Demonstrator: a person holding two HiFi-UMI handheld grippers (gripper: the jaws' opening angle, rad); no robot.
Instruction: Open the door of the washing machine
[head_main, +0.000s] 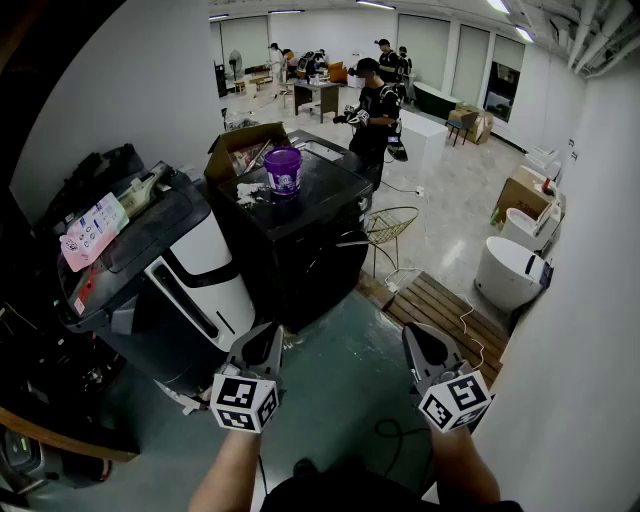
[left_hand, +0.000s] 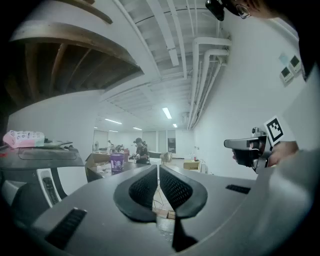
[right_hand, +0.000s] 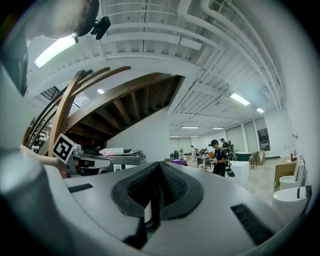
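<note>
A black front-loading washing machine (head_main: 300, 245) stands in the middle of the head view, its door side facing me; the door looks closed. A second machine (head_main: 170, 275), white with a dark lid, stands to its left. My left gripper (head_main: 268, 338) and right gripper (head_main: 416, 336) are held level side by side over the floor, short of both machines and touching neither. In the left gripper view the left gripper (left_hand: 158, 170) has its jaws together with nothing between them. The right gripper (right_hand: 160, 167) is likewise shut and empty in its own view.
A purple bucket (head_main: 283, 170) and an open cardboard box (head_main: 243, 150) sit on the black machine. A wire chair (head_main: 390, 225), a wooden pallet (head_main: 440, 310) and white tubs (head_main: 510, 272) lie to the right. A cable (head_main: 395, 435) runs on the floor. People (head_main: 375, 115) stand behind.
</note>
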